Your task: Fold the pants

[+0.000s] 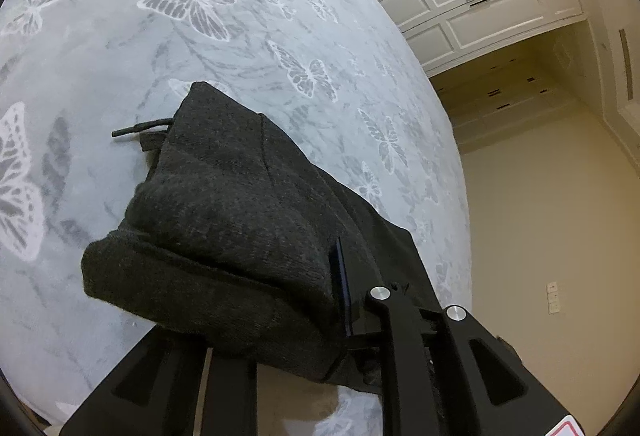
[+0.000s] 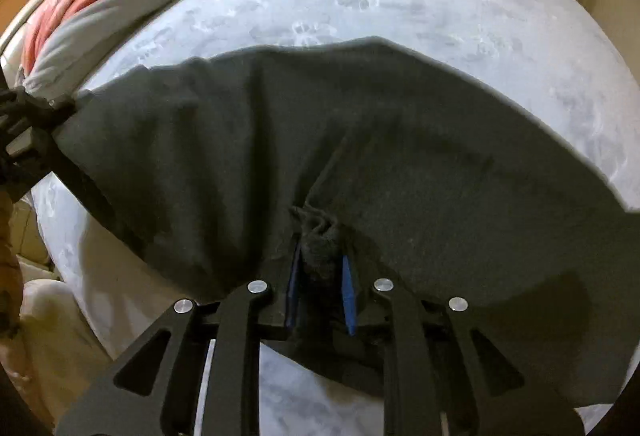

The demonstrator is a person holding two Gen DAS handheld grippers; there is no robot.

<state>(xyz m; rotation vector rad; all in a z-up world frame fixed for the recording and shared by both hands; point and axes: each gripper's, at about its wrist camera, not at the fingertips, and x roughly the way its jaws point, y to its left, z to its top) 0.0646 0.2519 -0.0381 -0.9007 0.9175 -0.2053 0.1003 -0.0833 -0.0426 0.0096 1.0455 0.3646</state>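
Charcoal knit fabric fills both views: the pants (image 2: 360,140) lie across the bed (image 1: 240,36), on its pale butterfly-print cover, partly folded, with a drawstring (image 1: 140,128) poking out at the far end in the left wrist view.

Your right gripper (image 2: 320,288) has its jaws clamped on a bunched pinch of the cloth, which rises between the blue pads (image 2: 349,292). Your left gripper (image 1: 348,296) sits against the thick doubled edge of the pants; one blue pad shows beside the cloth, but the other jaw is covered, so you cannot tell from that view alone whether it is gripping. In the right wrist view, that same left gripper appears at the far left edge with the fabric pulled taut toward it, which suggests it is holding a corner.

You look to be mid-fold, with an edge held at two points. The next move probably calls for carrying both held points together over the rest of the pants, keeping tension even so the layer lands flat without wrinkling.
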